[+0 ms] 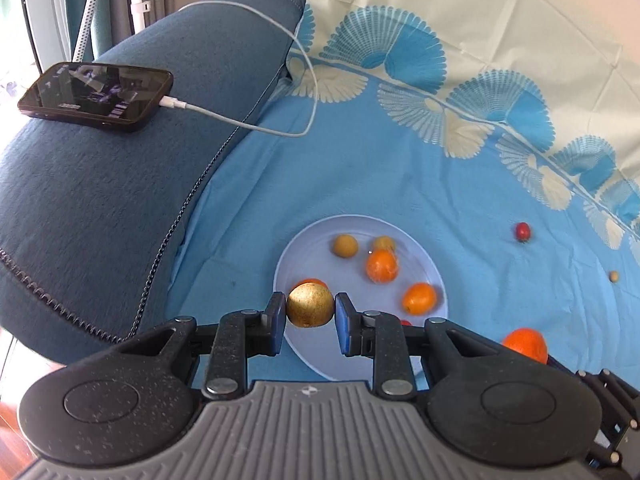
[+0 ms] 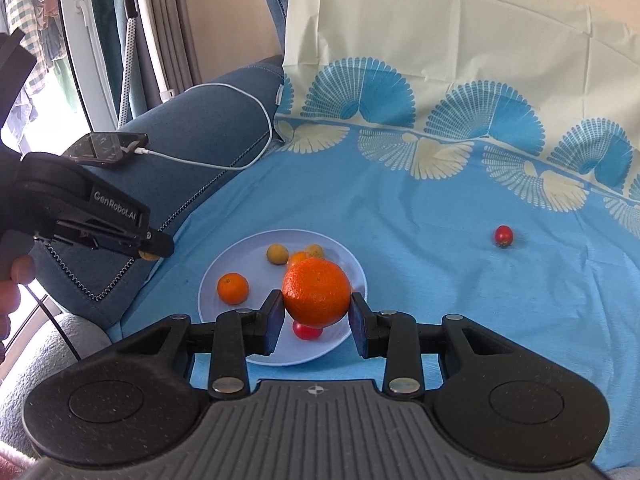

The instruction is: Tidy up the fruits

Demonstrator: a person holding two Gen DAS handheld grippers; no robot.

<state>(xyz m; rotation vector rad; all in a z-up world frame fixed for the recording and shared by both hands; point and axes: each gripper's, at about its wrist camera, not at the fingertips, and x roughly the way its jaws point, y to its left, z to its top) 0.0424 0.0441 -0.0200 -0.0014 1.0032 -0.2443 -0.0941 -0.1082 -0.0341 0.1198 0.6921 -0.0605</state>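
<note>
My left gripper (image 1: 310, 307) is shut on a round yellow-brown fruit (image 1: 310, 305) and holds it above the near edge of a pale blue plate (image 1: 320, 232). The plate holds two small yellow fruits (image 1: 345, 245), oranges (image 1: 382, 266) and a red tomato. My right gripper (image 2: 317, 303) is shut on a large orange (image 2: 317, 292) above the same plate (image 2: 256, 248). The left gripper also shows in the right wrist view (image 2: 154, 250), left of the plate. A loose red tomato (image 2: 503, 236) lies on the blue cloth to the right; it also shows in the left wrist view (image 1: 523, 231).
A phone (image 1: 96, 96) on a white charging cable (image 1: 280, 132) lies on the dark blue sofa arm (image 1: 100, 220) at the left. A small tan fruit (image 1: 613, 277) lies on the cloth at far right. A cream and blue patterned cloth (image 2: 440, 60) covers the sofa back.
</note>
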